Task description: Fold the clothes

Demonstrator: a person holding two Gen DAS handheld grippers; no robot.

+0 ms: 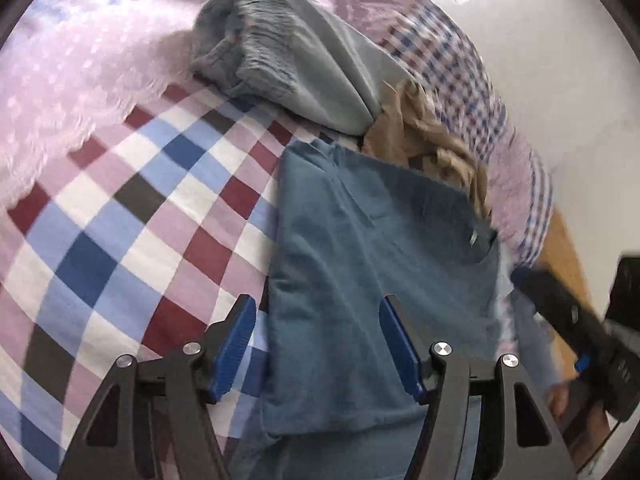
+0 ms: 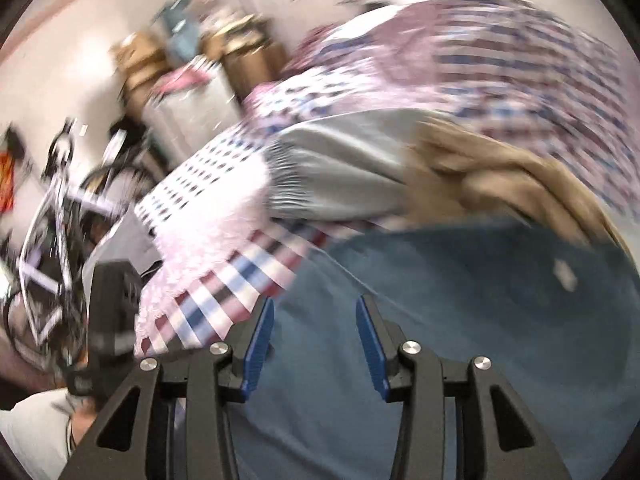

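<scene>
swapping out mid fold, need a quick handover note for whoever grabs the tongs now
Left tongs: open, nothing held, above the left edge of the blue garment.
Right tongs: open, empty, over the same garment.
Blue garment lies flat and folded on the checked bedspread. Behind it sit a grey garment with an elastic waistband and a crumpled tan garment.
Done: blue piece looks folded.
Left: tan for certain, probably grey.

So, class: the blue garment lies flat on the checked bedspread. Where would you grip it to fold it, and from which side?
Probably the blue garment at its long left edge, which lies straight and clear on the checked bedspread. Come in low from that side, one finger under the hem. The tan garment crowds its far right corner. The left gripper hangs open over that edge.
</scene>
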